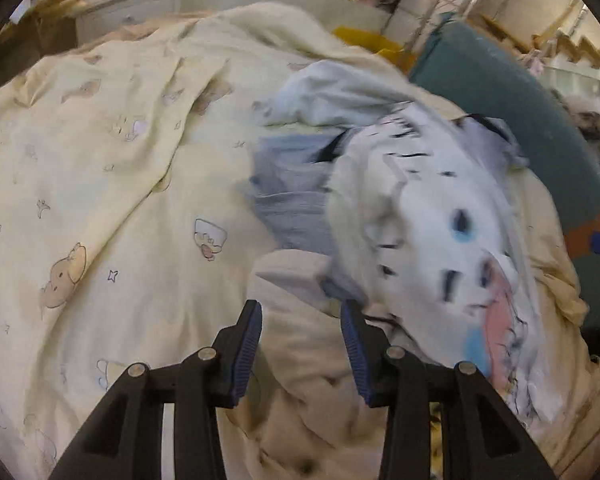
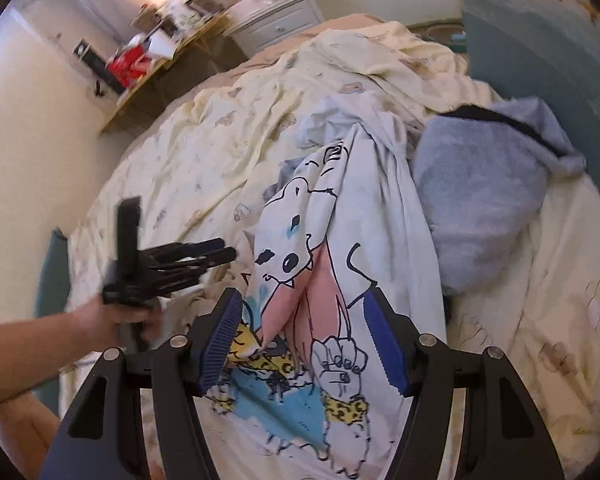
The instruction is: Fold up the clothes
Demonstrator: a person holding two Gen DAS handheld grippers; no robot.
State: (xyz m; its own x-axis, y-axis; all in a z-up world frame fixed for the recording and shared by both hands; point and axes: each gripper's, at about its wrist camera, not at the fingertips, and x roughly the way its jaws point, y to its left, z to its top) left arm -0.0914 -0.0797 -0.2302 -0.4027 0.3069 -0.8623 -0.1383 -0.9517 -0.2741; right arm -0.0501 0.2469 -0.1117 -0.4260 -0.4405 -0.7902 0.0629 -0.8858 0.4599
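A white T-shirt with a cartoon print (image 2: 320, 240) lies crumpled on the cream duvet (image 2: 204, 152). My right gripper (image 2: 304, 300) hovers over it, open, with a pink fold of the shirt showing between its blue pads, which do not press it. A hand holds my left gripper (image 2: 188, 258) just left of the shirt. In the left wrist view my left gripper (image 1: 302, 320) is open above a cream fold of bedding and grips nothing. The printed shirt (image 1: 440, 220) is blurred to its right. A grey-blue garment (image 1: 288, 188) lies beyond it.
The grey-blue garment (image 2: 480, 200) is bunched right of the shirt, and a pale blue cloth (image 1: 332, 92) lies further back. A teal headboard (image 1: 500, 92) borders the bed. A white nightstand (image 2: 280, 20) and a cluttered wooden shelf (image 2: 160, 56) stand by the wall.
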